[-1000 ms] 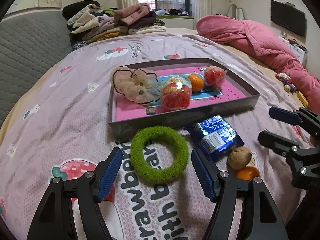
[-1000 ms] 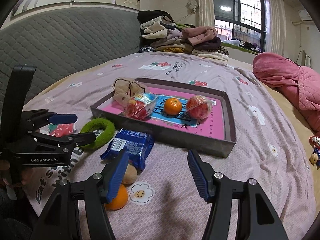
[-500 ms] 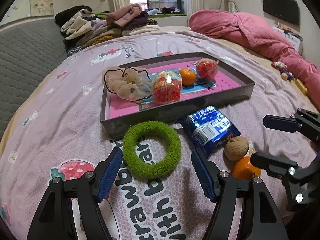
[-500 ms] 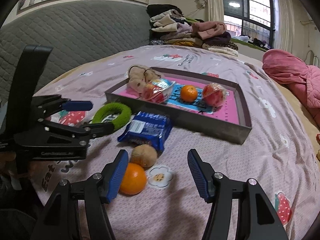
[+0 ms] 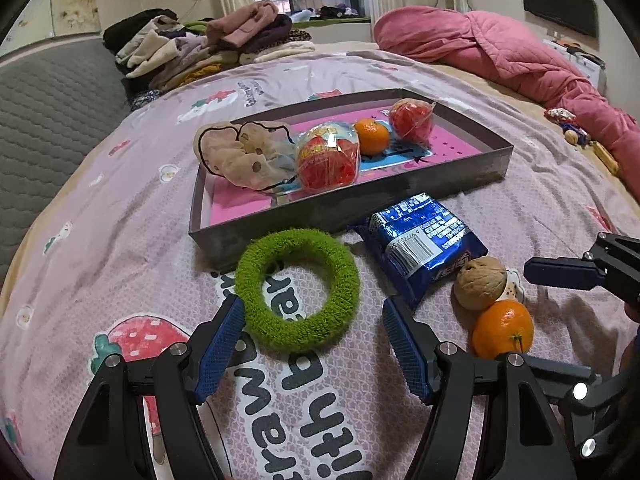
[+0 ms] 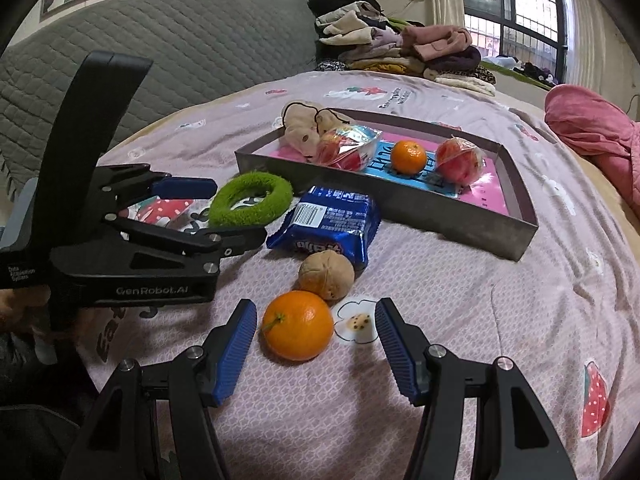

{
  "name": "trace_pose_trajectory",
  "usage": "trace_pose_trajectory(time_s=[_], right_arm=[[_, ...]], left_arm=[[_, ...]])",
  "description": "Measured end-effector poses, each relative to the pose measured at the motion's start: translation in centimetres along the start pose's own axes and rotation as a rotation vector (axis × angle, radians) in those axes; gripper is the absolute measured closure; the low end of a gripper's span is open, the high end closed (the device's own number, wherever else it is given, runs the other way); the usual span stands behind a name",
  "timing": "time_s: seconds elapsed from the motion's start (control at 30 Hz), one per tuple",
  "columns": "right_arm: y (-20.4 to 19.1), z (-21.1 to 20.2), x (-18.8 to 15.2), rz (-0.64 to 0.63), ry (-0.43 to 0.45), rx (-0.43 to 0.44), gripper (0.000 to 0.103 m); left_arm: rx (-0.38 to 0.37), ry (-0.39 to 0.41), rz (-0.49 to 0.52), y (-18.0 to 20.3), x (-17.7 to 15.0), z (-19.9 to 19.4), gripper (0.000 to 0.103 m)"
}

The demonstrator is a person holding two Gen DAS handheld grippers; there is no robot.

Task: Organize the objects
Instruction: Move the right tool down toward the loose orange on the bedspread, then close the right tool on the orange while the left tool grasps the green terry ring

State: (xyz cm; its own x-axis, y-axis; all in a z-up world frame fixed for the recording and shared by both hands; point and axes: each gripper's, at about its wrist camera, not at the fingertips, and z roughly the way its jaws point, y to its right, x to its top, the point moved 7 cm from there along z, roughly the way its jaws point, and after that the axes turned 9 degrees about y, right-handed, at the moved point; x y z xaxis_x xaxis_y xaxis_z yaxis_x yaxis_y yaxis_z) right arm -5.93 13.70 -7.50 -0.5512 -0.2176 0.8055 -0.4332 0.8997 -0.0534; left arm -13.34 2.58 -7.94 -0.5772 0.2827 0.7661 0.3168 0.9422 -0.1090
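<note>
A green fuzzy ring lies on the bedspread just in front of a grey tray. My left gripper is open, and its fingertips flank the ring's near edge without touching it. To the ring's right lie a blue snack packet, a walnut and an orange. My right gripper is open with the orange between its fingertips, clear of both pads. The walnut rests just beyond it. The tray holds a beige scrunchie, two wrapped red snacks and a small orange.
Folded clothes are piled at the far end of the bed. A pink quilt lies along the right side, with small toys near it. A grey quilted headboard borders the left.
My right gripper has moved down and towards the loose orange, which now sits between its fingertips. The left gripper has hardly moved, with the ring still at its fingertips.
</note>
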Motion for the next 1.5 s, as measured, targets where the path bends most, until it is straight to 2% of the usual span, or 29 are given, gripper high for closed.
trace_pose_trajectory(time_s=[0.67,1.0,1.3,1.5], right_arm=[[-1.0,1.1,-0.7,-0.039,-0.026,0.008,0.042],[-1.0,1.4,-0.8,-0.041,-0.032,0.009,0.058],[-1.1,1.5,-1.0,-0.051,-0.037,0.020,0.064],[-1.1,1.6,-1.0,-0.050,-0.039,0.023,0.064]], left_arm=[[0.032,-0.028,-0.010,0.0,0.0,1.6,0.030],[0.050,-0.041,-0.017,0.0,0.1,2.1,0.030],[0.036,-0.047,-0.036,0.0,0.0,2.2,0.030],[0.030,-0.041,-0.036,0.0,0.0,2.0,0.040]])
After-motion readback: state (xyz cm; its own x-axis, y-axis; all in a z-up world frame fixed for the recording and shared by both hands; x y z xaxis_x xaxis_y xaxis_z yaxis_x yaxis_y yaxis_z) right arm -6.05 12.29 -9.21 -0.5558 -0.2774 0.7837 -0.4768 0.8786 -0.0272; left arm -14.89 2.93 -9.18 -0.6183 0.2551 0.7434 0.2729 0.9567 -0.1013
